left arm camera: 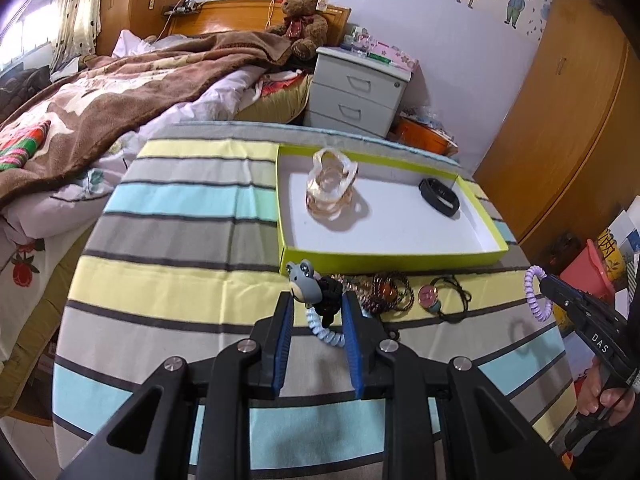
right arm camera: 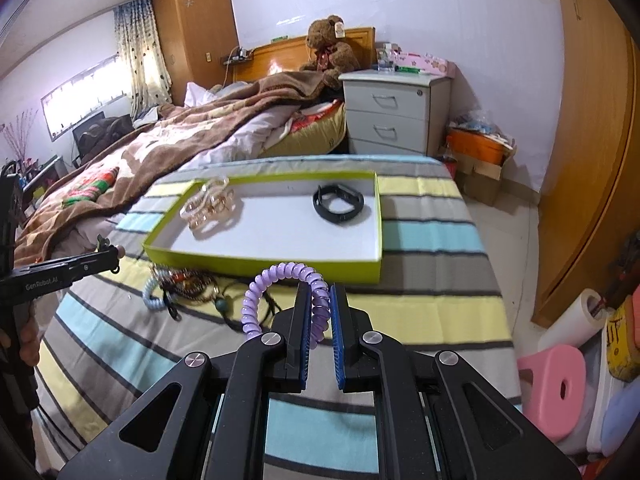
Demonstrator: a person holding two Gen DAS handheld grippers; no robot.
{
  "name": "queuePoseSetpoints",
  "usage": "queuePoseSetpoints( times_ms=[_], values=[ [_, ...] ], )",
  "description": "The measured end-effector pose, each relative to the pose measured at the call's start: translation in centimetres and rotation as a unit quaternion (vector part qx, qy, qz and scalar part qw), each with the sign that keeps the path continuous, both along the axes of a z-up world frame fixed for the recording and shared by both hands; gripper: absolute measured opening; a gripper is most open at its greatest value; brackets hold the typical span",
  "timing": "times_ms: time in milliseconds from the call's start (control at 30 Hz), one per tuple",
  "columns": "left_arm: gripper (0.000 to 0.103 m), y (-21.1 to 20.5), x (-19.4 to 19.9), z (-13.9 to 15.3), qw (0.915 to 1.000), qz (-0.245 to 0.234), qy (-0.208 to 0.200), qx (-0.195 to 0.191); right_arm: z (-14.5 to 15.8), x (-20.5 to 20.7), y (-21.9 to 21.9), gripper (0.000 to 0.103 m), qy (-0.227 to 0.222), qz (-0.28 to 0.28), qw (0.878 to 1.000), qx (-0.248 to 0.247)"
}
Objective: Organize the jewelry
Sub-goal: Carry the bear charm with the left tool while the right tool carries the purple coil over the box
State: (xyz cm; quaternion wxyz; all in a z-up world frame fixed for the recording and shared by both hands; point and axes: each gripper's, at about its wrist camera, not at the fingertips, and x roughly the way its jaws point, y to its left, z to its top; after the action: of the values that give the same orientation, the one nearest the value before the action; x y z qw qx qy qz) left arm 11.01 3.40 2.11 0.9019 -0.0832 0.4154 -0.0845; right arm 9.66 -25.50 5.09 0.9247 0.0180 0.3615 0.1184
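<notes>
My left gripper is shut on a hair tie with a grey cartoon charm and a black knot, held just above the striped cloth. A light blue coil shows below the fingers; I cannot tell whether it hangs or lies. My right gripper is shut on a purple coil hair tie, seen at the right in the left wrist view as well. Behind both stands a green box with a clear chain bracelet and a black band inside.
A tangle of beaded strings and a pink-dial piece lie in front of the box. The bed borders the table on the left. Beyond are a nightstand, an orange bin and a wardrobe. A pink stool stands at the right.
</notes>
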Motion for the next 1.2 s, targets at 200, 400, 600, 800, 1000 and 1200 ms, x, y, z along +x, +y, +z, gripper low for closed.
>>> queuePoseSetpoints(
  times_ms=[200, 400, 600, 800, 1000, 1200],
  values=[
    [0.026, 0.3, 0.7, 1.5, 0.9999, -0.003, -0.010, -0.002, 1.8, 1.0, 0.7, 0.010, -0.016, 0.006, 1.000, 0.000],
    [0.026, -0.2, 1.8, 2.6, 0.9997, -0.010, -0.023, 0.005, 2.6, 3.5, 2.0, 0.010, -0.016, 0.018, 1.000, -0.011],
    [0.026, -1.0, 3.2, 2.6, 0.9996, -0.017, -0.024, 0.002, 2.1, 7.6, 3.2, 0.010, -0.001, 0.024, 1.000, -0.012],
    [0.026, -1.6, 4.8, 1.5, 0.9998, -0.018, -0.008, -0.001, 0.6, 12.2, 4.9, 0.010, 0.028, 0.036, 0.999, -0.008],
    [0.026, -1.8, 6.3, -0.1, 0.9998, -0.013, 0.011, -0.004, -1.3, 15.2, 6.8, 0.010, 0.053, 0.046, 0.997, -0.022],
    [0.026, -2.2, 7.4, -1.2, 0.9998, -0.009, 0.019, 0.004, -3.0, 17.4, 8.4, 0.010, 0.073, 0.056, 0.995, -0.038]
  ],
)
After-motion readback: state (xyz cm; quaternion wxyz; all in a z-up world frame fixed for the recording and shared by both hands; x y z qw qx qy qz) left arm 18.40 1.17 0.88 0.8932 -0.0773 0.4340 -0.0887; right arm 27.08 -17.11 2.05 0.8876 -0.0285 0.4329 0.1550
